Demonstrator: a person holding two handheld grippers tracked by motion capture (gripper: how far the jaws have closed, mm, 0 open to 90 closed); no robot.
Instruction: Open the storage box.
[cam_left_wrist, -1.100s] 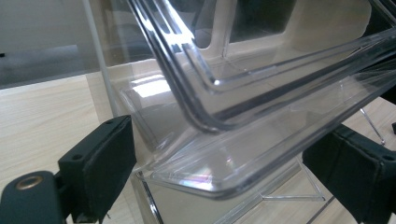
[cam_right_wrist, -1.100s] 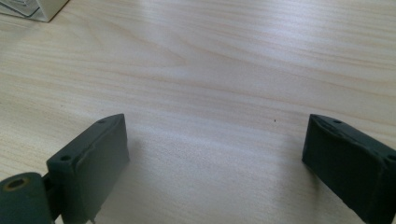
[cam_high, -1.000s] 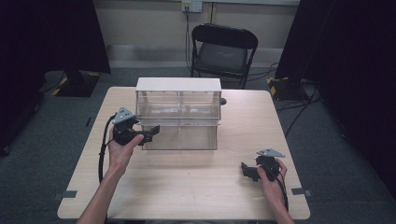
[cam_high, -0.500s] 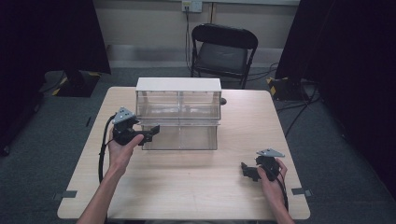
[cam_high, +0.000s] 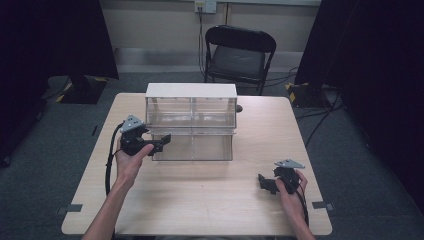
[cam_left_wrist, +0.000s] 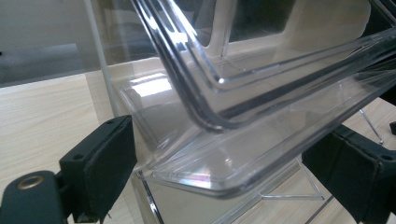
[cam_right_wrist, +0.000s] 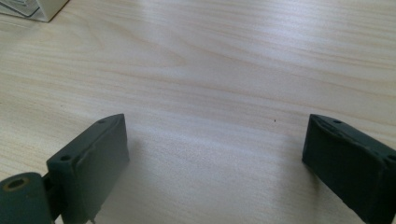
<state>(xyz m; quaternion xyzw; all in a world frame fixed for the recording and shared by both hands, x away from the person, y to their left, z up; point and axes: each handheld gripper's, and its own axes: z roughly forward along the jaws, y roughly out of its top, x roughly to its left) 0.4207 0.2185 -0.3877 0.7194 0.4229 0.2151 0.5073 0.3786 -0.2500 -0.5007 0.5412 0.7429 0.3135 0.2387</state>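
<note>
My left claw (cam_high: 162, 142) sits at the left front corner of the clear drawer unit (cam_high: 191, 116), jaws spread wide. In the left gripper view the rim of a pulled-out clear drawer (cam_left_wrist: 261, 107) lies between them, and neither pad presses on it. My right claw (cam_high: 262, 181) rests low over bare worktop (cam_high: 210, 200), well apart from the unit, jaws spread with nothing but wood grain between them. A black folding chair (cam_high: 240, 52) stands beyond the worktop's far edge.

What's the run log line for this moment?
left hand-held gripper: open around clear drawer corner | right hand-held gripper: open, empty, over table
</note>
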